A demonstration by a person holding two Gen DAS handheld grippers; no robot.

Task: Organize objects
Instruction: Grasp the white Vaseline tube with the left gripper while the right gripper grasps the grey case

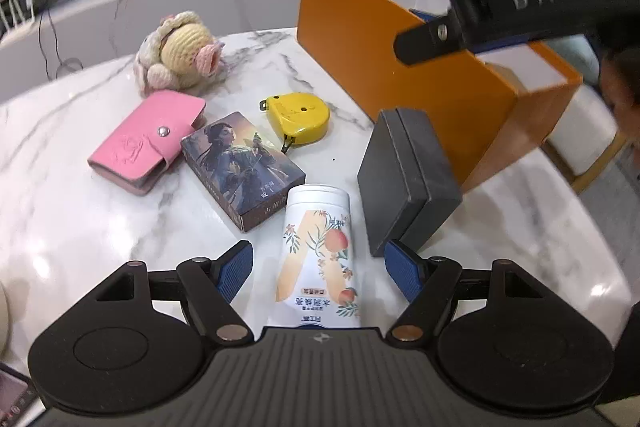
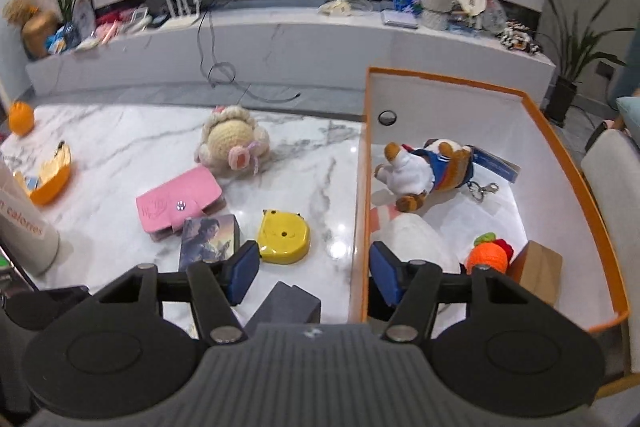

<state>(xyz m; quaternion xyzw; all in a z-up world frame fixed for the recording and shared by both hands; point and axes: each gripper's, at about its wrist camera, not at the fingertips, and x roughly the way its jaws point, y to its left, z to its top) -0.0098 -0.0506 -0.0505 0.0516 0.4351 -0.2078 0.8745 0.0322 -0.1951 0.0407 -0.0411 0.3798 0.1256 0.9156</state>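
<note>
The left gripper (image 1: 318, 271), spread and empty, straddled the white canister (image 1: 318, 259) lying on the bench (image 1: 80, 227), its long axis running straight ahead between the fingers.

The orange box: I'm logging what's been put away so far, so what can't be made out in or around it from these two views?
- Orange box, left wrist view: interior hidden by its own tall wall and the right gripper's arm crossing it.
- White rounded item, right wrist view: lower part covered by the right gripper's finger; unidentifiable.
- Brown block, same view: partly behind the gripper body.
- White canister, left wrist view: base cut off by the left gripper.
</note>
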